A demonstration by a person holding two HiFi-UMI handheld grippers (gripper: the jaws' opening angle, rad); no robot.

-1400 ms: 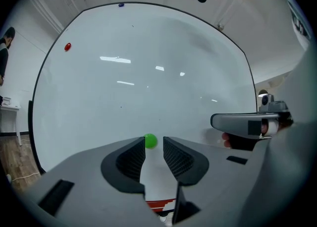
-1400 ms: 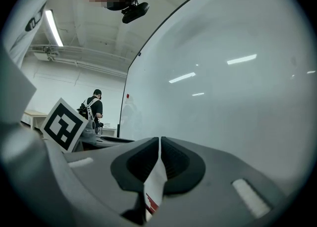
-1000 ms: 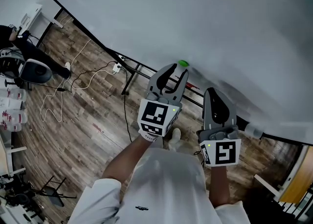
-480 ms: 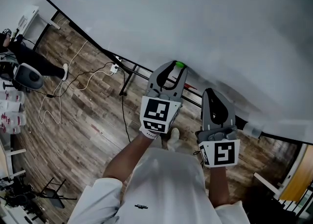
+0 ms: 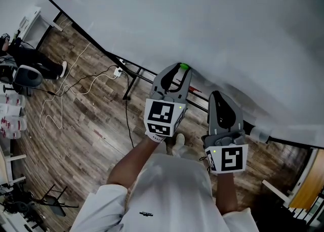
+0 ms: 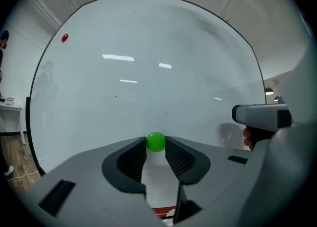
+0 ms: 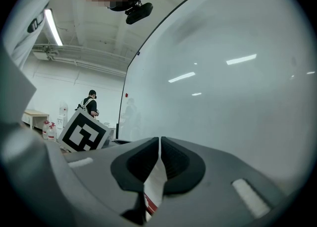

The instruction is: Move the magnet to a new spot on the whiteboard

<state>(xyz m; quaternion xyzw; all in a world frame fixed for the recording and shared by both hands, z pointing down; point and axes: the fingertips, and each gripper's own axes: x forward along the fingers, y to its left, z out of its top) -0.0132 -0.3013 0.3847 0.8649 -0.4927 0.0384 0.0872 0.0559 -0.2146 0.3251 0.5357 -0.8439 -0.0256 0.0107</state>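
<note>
Pinching now: left gripper [image 5: 180,70] slid up, jaws clamp green magnet [image 6: 156,141], still low on whiteboard [image 5: 212,18]. Grasp looks done, relocation can start. Right gripper [image 7: 159,144] pressed together, empty, idle.

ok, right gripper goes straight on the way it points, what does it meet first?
Probably the bare whiteboard: the right gripper, jaws together and empty, faces it with nothing between. The gap is unclear.

magnet [image 6: 156,141] on whiteboard [image 6: 148,72], between left gripper [image 5: 180,70] tips, right gripper [image 5: 218,94] beside
</note>
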